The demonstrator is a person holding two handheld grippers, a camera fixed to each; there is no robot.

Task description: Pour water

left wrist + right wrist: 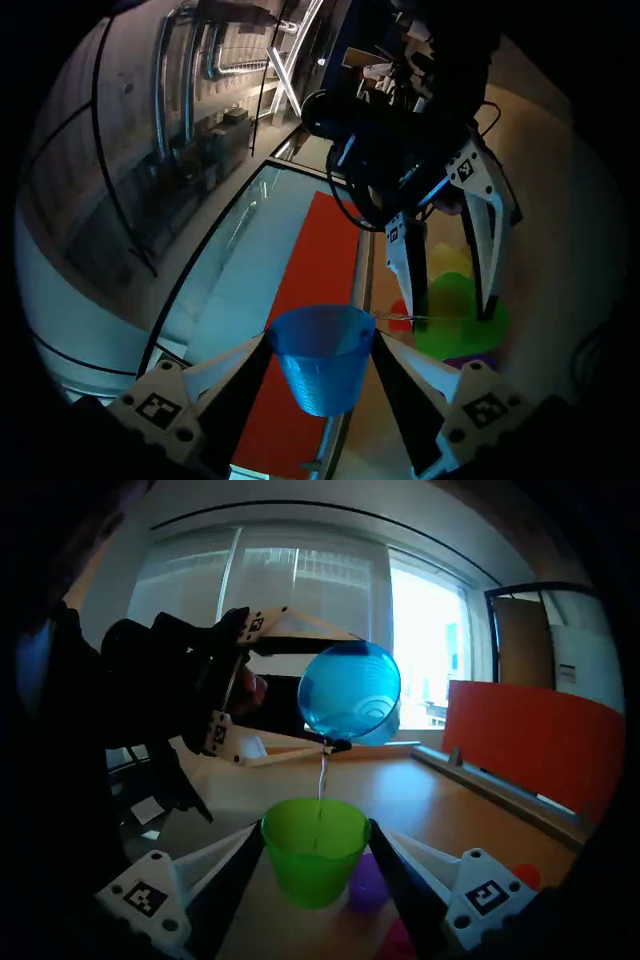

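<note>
While bright windows (344, 584) and a red partition (536, 736) back the wooden table (448, 792), the left gripper (322, 344) sits high and rolled sideways, clenched on the blue cup (350, 692). Below it the right gripper (314, 832) grasps the green cup (312, 872), upright. A thin water stream (322, 776) drops from the tilted blue cup's lip into the green cup, just beside a small purple object (370, 884).
</note>
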